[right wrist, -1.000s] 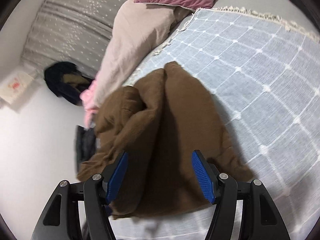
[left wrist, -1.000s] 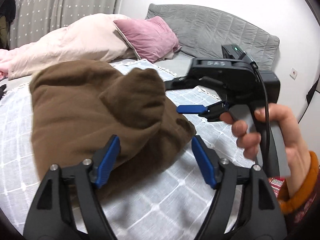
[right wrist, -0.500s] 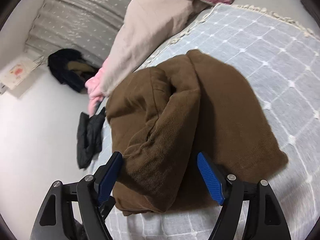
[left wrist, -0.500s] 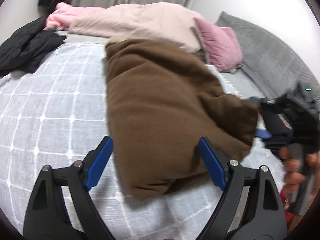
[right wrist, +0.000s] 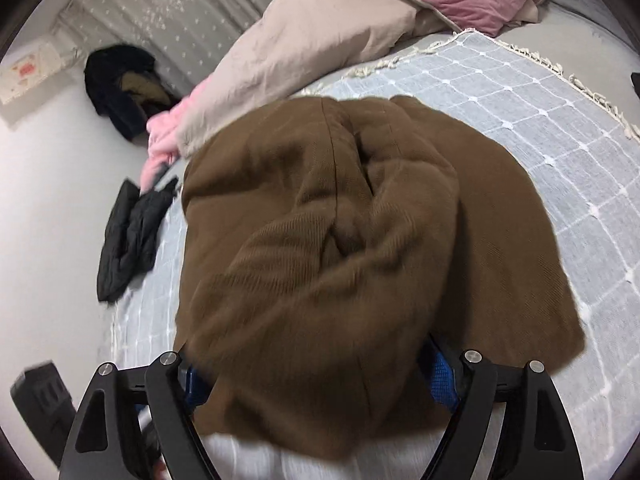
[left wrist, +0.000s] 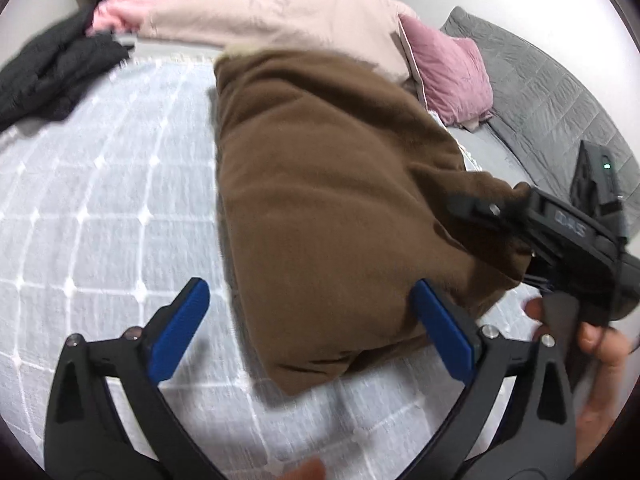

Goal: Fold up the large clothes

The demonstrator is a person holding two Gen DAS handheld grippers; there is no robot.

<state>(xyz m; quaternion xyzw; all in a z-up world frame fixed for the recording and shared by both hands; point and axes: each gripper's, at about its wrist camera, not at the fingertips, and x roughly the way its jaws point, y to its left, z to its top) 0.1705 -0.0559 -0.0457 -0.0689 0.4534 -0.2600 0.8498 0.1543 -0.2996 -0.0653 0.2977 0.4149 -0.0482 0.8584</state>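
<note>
1. Since a second ago both wrist views have swung: the left one now takes in the whole length of the brown garment (left wrist: 320, 184), and in the right one the cloth has bulked up close to the lens.
2. The garment lies bunched in thick layers on the white checked bedspread (left wrist: 100, 208), filling the centre of both views; its far end at 12 o'clock touches the beige duvet (left wrist: 280, 12).
3. The left gripper (left wrist: 312, 328) is opening, its blue pads spread wide at 7 and 5 o'clock around the near hem without pressing on it.
4. The right gripper (right wrist: 316, 376) is opening too; folds drape between its jaws and hide most of both pads, so a loose hold cannot be ruled out.
5. The cloth looks soft, heavy and limp, with a ribbed, non-slippery surface; it will sag from any single pinch.
6. The near corners of the hem at 6 o'clock seem the best hold, one per gripper.
</note>
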